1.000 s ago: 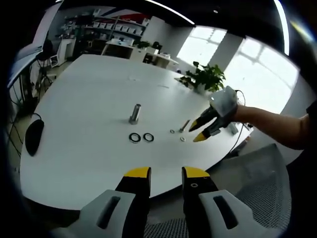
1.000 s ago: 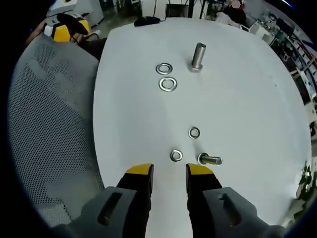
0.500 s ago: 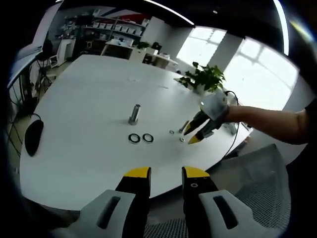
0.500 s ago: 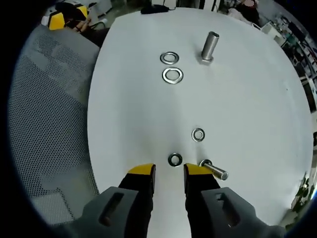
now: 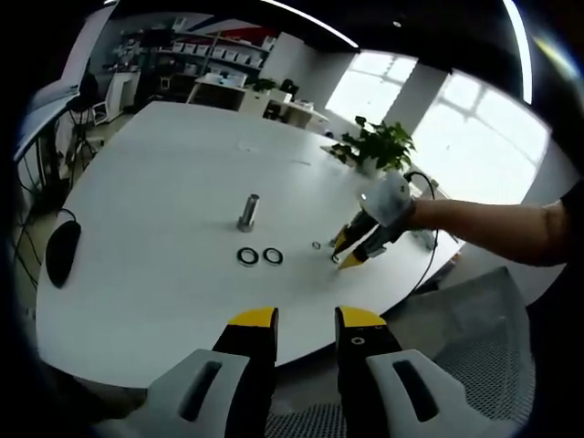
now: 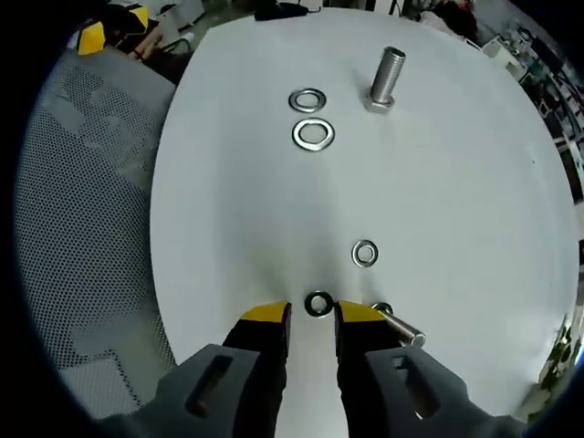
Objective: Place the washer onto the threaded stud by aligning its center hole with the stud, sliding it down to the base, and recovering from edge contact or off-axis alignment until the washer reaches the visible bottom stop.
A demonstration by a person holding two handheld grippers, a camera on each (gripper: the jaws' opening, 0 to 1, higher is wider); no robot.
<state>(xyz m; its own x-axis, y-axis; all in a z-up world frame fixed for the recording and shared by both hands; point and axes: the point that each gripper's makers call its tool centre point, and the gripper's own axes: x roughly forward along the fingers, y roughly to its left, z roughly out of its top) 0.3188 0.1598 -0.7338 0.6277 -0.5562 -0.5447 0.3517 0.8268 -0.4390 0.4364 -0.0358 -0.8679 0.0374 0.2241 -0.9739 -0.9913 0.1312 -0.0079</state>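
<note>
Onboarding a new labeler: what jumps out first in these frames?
The right claw, open, sits low over a small washer at the white table's near edge, a small bolt lying beside it. Farther across stands the upright threaded stud with two larger washers flat beside it. The left claw hangs off the table edge, open.

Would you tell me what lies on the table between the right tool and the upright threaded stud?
In the right gripper view, between the right tool and the stud: a small washer at its tips, another beyond, otherwise bare table.
</note>
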